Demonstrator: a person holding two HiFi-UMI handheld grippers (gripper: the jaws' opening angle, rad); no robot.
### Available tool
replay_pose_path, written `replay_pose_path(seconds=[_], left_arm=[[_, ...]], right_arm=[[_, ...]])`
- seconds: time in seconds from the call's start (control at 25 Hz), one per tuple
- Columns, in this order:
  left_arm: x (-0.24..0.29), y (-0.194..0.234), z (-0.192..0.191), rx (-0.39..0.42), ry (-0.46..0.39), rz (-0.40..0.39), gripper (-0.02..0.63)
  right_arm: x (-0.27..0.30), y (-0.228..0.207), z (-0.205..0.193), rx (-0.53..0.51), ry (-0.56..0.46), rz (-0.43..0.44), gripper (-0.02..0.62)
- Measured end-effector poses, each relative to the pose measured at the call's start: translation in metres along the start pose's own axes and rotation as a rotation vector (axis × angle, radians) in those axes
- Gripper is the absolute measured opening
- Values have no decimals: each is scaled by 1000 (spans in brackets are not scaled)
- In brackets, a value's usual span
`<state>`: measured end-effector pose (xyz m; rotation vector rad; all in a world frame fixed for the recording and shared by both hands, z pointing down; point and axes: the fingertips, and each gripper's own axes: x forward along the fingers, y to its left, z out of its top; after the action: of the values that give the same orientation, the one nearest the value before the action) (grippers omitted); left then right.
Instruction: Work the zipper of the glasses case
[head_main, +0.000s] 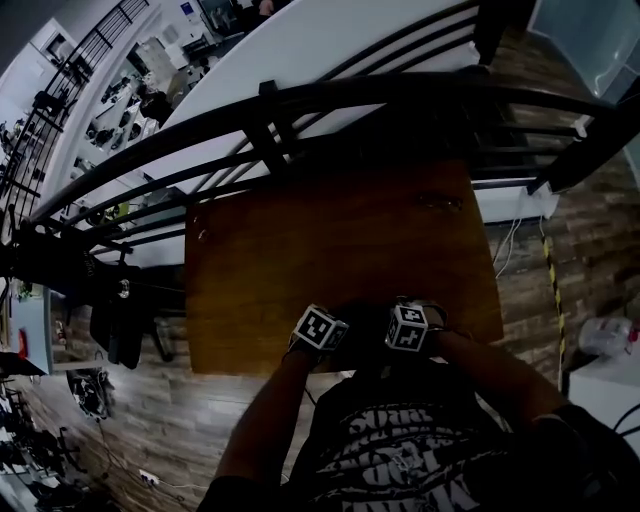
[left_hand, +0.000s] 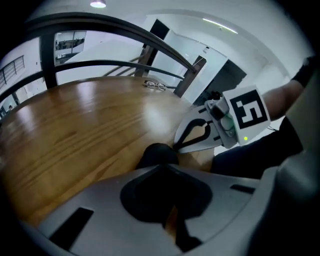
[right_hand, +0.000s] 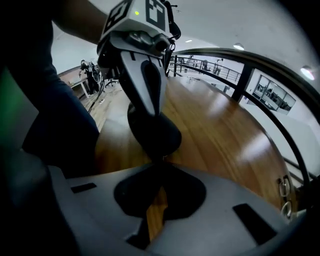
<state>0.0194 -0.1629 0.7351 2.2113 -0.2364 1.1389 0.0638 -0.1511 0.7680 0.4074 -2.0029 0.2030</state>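
Evidently the glasses case (right_hand: 152, 131) lies at the near edge of the bench (head_main: 340, 240), its long axis running between both tongs, with the left tongs (left_hand: 159, 167) pinching one end and the right tongs (right_hand: 161, 165) pressed together on the opposite end, seemingly at the zipper pull.

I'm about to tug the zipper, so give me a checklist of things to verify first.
1. Left gripper jaws shut on the case: ok.
2. Right gripper jaws shut at the case's end: ok.
3. Pull actually pinched by the right jaws: cannot tell, too dark.
4. Case over the table, not past its near edge: ok.
5. Glasses well away from both grippers: ok.
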Motion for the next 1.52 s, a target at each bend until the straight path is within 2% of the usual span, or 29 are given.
replay_pose_path(seconds=[0.24,0.56,0.88,1.0,1.24,1.32,1.4,1.52], left_arm=[[4,3,-5,42,1,-20,7],[0,-4,1,79,7,-102,8],[-3,-1,-1,58,20,-134,7],[-3,1,-4,47,30,-135,6],[-4,2,-1,49,35,-145,7],[-4,2,-1,46,36,-146,6],[-2,0,-2,44,38,-149,7],[1,-1,-4,56,26,-152,8]], right_arm=[[3,41,13,148,-14,49,-2],[32,84,66,305,-84,134,-2],[45,99,113,589,-156,184,-2],[55,99,123,648,-166,155,0],[65,93,135,859,-251,156,6],[63,95,137,859,-289,189,17],[57,102,131,793,-305,230,18],[46,104,104,732,-288,220,20]])
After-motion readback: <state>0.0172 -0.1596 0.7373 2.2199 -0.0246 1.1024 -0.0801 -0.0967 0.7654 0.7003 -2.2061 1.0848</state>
